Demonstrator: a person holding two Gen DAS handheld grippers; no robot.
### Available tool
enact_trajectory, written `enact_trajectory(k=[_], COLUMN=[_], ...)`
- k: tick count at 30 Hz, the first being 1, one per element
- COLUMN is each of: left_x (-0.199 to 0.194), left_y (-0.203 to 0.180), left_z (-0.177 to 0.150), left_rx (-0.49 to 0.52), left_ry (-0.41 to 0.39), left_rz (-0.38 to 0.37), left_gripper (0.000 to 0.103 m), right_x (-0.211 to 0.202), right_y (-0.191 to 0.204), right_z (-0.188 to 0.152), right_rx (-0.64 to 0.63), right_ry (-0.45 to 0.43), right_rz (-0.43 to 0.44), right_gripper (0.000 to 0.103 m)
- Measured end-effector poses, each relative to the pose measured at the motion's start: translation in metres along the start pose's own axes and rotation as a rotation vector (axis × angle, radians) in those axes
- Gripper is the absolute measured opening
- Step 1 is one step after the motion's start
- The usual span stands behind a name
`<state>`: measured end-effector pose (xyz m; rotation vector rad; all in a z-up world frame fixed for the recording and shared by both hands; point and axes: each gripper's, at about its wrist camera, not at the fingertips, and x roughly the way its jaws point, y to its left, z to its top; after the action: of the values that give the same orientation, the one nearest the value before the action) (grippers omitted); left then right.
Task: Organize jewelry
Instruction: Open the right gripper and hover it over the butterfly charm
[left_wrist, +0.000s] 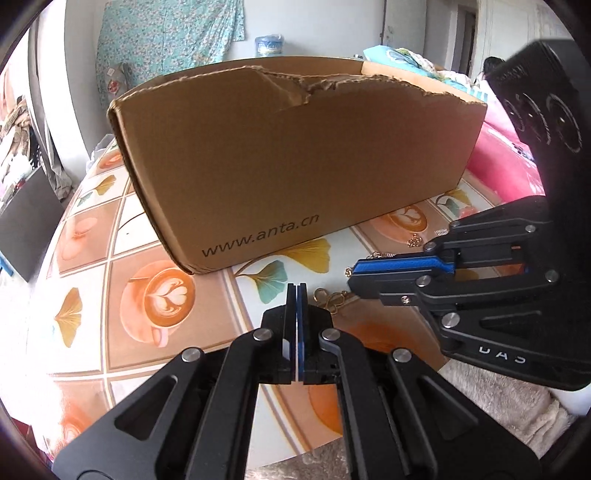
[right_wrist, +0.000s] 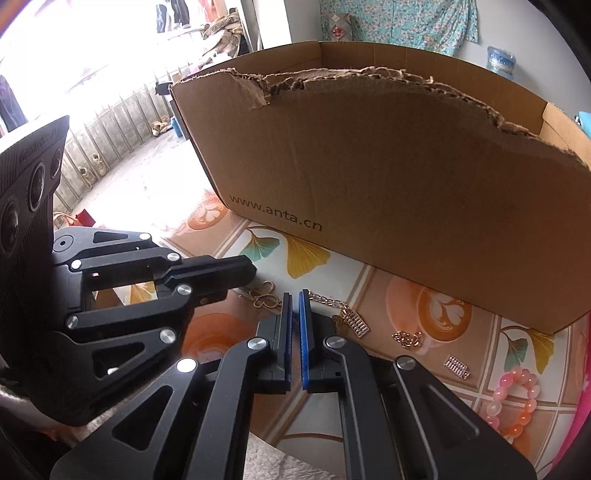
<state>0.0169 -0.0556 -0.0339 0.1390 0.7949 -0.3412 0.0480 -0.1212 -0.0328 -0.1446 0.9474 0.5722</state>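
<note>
A torn cardboard box (left_wrist: 295, 155) marked www.anta.cn stands on the patterned table; it also shows in the right wrist view (right_wrist: 406, 184). A gold chain with a butterfly charm (right_wrist: 264, 295) and an abacus charm (right_wrist: 354, 320) lies in front of the box. My left gripper (left_wrist: 297, 291) is shut and empty just left of the butterfly charm (left_wrist: 330, 301). My right gripper (right_wrist: 294, 302) is nearly shut, with a narrow gap, over the chain; whether it pinches the chain is hidden. It shows from the side in the left wrist view (left_wrist: 356, 275). A pink bead bracelet (right_wrist: 515, 398) lies at the right.
A small gold chain piece (right_wrist: 406, 338) and a second abacus charm (right_wrist: 457, 366) lie on the tablecloth (right_wrist: 369, 280) near the box. A fluffy cloth (left_wrist: 498, 391) lies at the table's near edge. A pink cover (left_wrist: 498, 158) lies beyond the box.
</note>
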Motion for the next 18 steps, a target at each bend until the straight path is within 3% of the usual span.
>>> enact_trajectory(k=[2,8,12,14,15,18], left_x=[0.000,-0.002,-0.006,-0.007,-0.007,-0.008], left_y=[-0.004,0.004,0.010,0.014,0.017,0.022], left_z=[0.000,-0.002,-0.004,-0.005,-0.006,-0.008], left_rx=[0.024,-0.050,-0.086,-0.107,-0.113,-0.121], left_ry=[0.001,0.000,-0.015,-0.022,-0.019,-0.023], left_rz=[0.003,-0.102,-0.074,-0.071,-0.065,-0.042], left_gripper=[0.000,0.001,0.001,0.001,0.001,0.001], right_x=[0.000,-0.006,-0.019,-0.028,-0.030,-0.028], right_y=[-0.002,-0.023,-0.024,-0.020,-0.017,-0.007], right_z=[0.001,-0.001,-0.001,-0.002,-0.002,0.000], right_rx=[0.010,0.070,0.050,0.020,-0.001,-0.078], right_ry=[-0.004,-0.005,-0.028,-0.045,-0.052,-0.047], right_rz=[0.022,0.100,0.125,0.136,0.130,0.131], right_gripper=[0.004,0.004,0.006,0.027,0.033,0.036])
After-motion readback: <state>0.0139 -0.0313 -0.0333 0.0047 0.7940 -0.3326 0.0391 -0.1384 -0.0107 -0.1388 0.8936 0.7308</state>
